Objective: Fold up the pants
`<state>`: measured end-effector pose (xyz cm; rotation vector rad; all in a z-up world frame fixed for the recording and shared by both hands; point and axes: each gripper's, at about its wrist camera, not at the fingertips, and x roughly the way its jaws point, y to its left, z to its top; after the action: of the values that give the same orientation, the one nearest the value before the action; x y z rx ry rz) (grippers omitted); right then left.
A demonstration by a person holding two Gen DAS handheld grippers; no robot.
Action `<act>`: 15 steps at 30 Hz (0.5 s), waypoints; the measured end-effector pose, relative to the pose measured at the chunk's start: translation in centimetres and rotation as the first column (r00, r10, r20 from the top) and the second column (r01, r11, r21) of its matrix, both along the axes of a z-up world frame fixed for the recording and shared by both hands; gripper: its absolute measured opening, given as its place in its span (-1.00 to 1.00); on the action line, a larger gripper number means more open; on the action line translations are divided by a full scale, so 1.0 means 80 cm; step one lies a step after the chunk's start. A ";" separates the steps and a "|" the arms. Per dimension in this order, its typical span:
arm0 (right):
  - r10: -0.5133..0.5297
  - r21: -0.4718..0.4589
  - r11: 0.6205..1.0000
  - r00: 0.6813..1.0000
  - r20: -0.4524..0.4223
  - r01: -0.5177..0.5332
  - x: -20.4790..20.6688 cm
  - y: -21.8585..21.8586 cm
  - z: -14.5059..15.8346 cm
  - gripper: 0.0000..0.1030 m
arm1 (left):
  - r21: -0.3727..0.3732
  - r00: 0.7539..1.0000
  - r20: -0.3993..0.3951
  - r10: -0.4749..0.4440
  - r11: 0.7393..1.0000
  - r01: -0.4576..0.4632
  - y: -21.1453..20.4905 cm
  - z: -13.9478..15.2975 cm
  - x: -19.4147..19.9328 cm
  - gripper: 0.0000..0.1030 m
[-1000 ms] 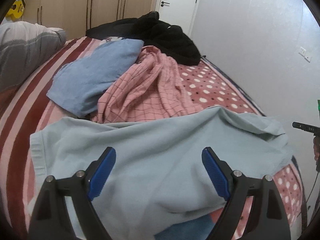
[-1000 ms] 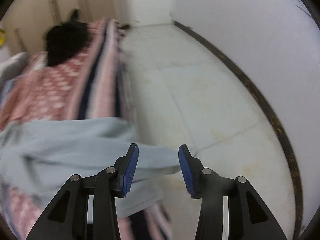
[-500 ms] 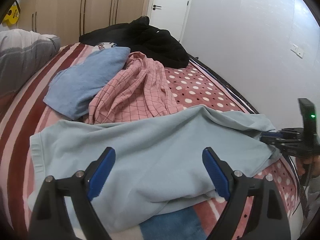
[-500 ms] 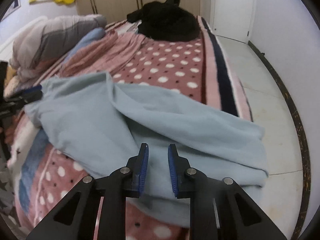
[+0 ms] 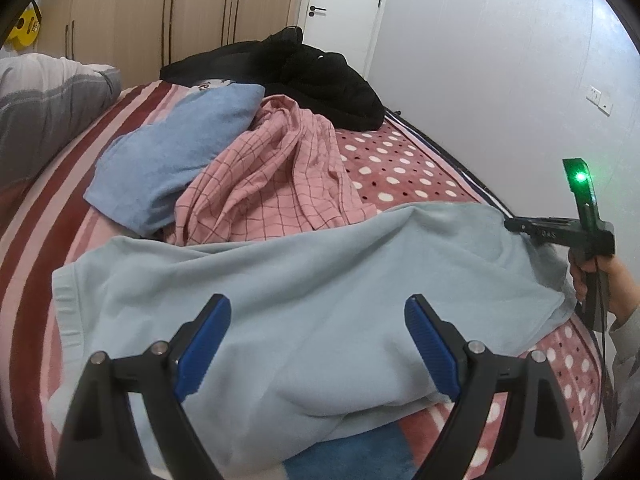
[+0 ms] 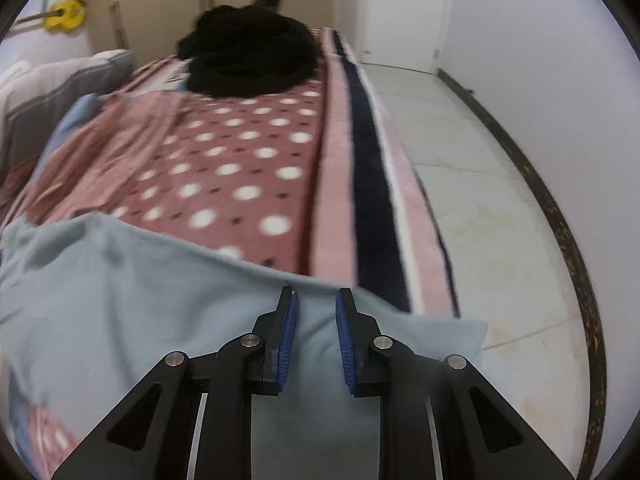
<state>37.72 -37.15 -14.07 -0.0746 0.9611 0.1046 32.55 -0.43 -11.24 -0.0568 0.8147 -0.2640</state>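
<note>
Pale blue pants (image 5: 304,300) lie spread across the near part of the bed, waistband at the left (image 5: 66,304). My left gripper (image 5: 318,344) is wide open just above the cloth, holding nothing. My right gripper (image 6: 316,340) hovers over the pants' far right end (image 6: 160,320) at the bed's edge, its jaws a narrow gap apart with cloth lying under them, not pinched. It also shows in the left wrist view (image 5: 516,226), at the right end of the pants.
A pink checked garment (image 5: 272,184), a blue garment (image 5: 176,148) and a black heap (image 5: 312,76) lie farther up the bed. A grey pillow (image 5: 44,104) is at the left. Tiled floor (image 6: 480,208) and a white wall run along the bed's right side.
The right gripper swung right along the pants to their end at the bed edge, and its jaws opened slightly. The left gripper stayed open over the cloth.
</note>
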 end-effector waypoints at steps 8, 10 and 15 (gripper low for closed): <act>-0.100 0.115 0.989 0.994 0.041 0.095 -0.023 -0.042 0.024 -0.22 | 0.001 0.999 0.029 -0.022 1.000 0.022 -0.002 0.005 -0.013 0.80; -0.119 0.219 0.970 0.992 0.049 0.106 -0.050 -0.059 0.040 -0.14 | -0.001 0.999 0.046 -0.030 1.000 0.030 -0.005 0.010 -0.020 0.82; -0.149 0.358 0.924 0.989 0.020 0.132 -0.128 -0.082 0.054 -0.07 | -0.013 0.996 0.072 -0.050 0.999 0.051 -0.012 0.025 -0.040 0.82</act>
<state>27.47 -43.70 -9.76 0.3256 0.8843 0.1430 29.31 -1.43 -9.27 -0.0408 0.7439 -0.3179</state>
